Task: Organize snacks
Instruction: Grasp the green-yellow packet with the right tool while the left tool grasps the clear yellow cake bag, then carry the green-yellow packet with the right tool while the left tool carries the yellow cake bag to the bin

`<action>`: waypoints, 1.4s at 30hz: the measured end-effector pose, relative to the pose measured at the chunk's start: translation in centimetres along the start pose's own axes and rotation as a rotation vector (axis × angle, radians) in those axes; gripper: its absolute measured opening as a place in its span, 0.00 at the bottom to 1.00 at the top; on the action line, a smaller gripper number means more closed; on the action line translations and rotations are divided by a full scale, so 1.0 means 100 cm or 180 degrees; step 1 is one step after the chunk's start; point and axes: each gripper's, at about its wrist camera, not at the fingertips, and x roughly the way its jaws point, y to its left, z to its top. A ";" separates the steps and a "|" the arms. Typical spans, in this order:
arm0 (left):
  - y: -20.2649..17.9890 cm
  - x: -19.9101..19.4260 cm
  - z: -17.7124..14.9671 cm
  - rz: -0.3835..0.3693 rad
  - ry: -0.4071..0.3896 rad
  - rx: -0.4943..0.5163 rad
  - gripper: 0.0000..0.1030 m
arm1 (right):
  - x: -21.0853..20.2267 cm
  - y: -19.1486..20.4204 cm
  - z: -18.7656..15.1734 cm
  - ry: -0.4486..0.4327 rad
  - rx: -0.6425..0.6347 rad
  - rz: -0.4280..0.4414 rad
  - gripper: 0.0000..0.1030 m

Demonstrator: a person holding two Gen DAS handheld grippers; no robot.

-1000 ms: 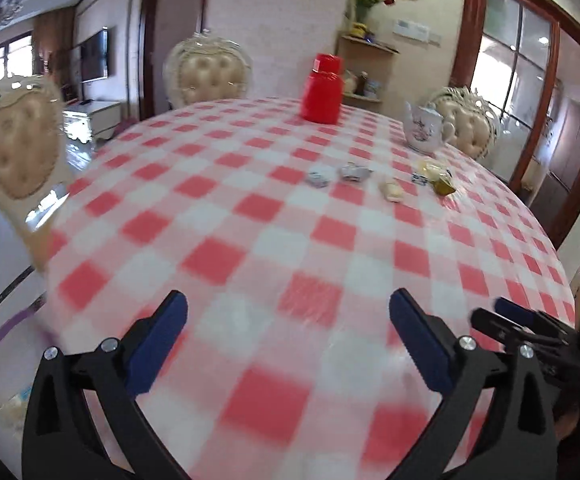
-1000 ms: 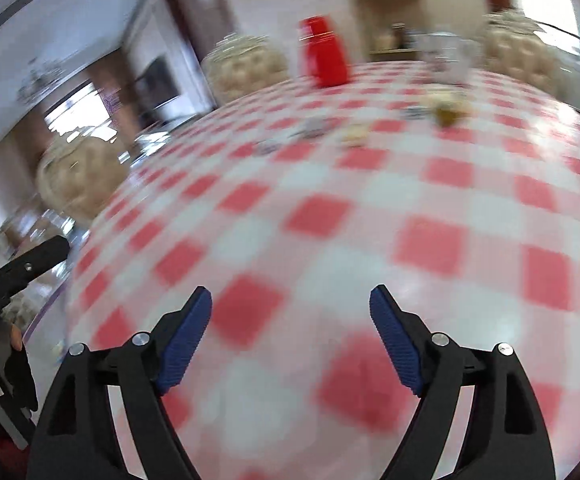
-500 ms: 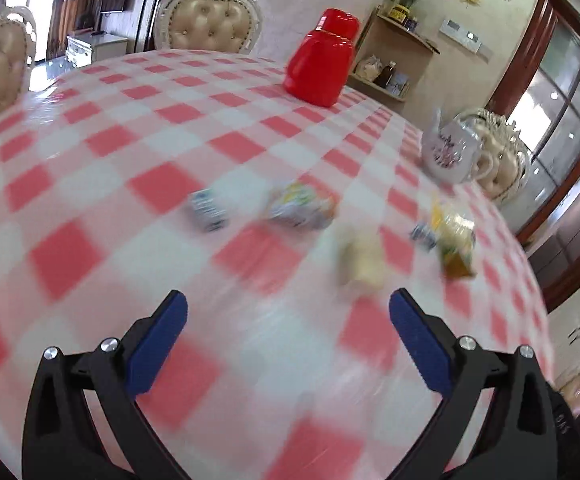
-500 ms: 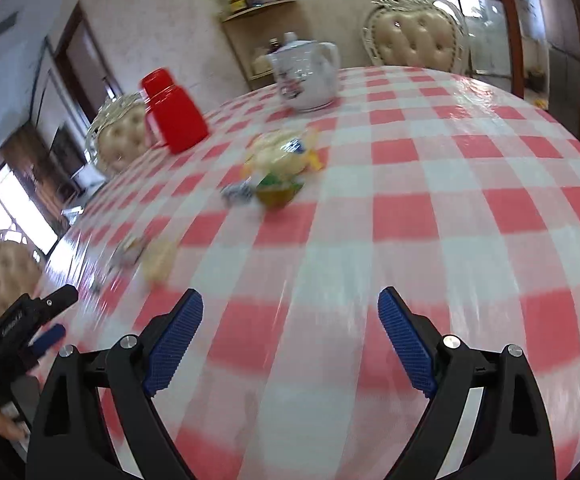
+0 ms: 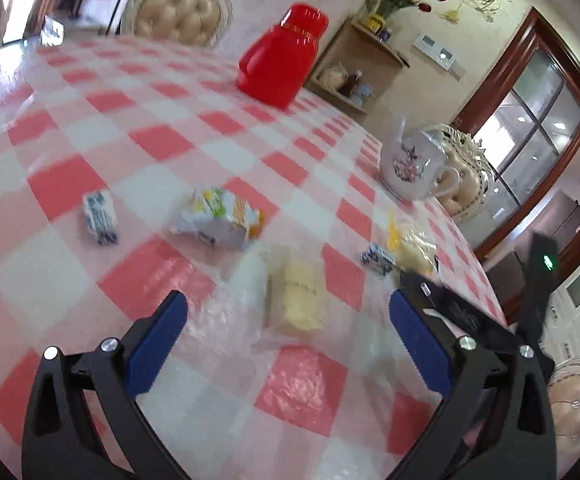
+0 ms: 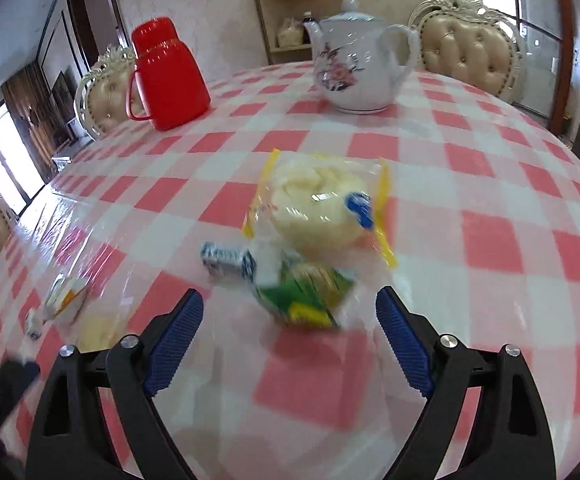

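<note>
Snacks lie scattered on the red-and-white checked table (image 5: 138, 136). In the left wrist view a clear-wrapped yellow cake (image 5: 296, 298) lies just ahead of my open, empty left gripper (image 5: 288, 338). Further off lie a white-and-orange packet (image 5: 220, 222), a small blue-and-white packet (image 5: 100, 218) and another small blue packet (image 5: 377, 258). In the right wrist view my open, empty right gripper (image 6: 290, 334) sits just short of a green packet (image 6: 310, 294). Behind it lie a yellow-edged bag of pale buns (image 6: 318, 206) and a small blue packet (image 6: 226, 258).
A red jug (image 5: 282, 66) (image 6: 164, 76) and a white floral teapot (image 5: 412, 164) (image 6: 354, 66) stand at the far side of the table. Padded chairs (image 6: 470, 48) ring it. The right gripper's black body (image 5: 466, 312) shows at the right of the left wrist view.
Both grippers have moved forward over the table, from its near edge to the snacks. The snacks are now close in front of the fingers. Both have stayed open.
</note>
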 end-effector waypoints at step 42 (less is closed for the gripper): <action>-0.058 0.048 -0.016 0.0751 0.0676 0.1693 0.34 | -0.096 -0.031 -0.061 -0.0210 0.0561 0.0525 0.42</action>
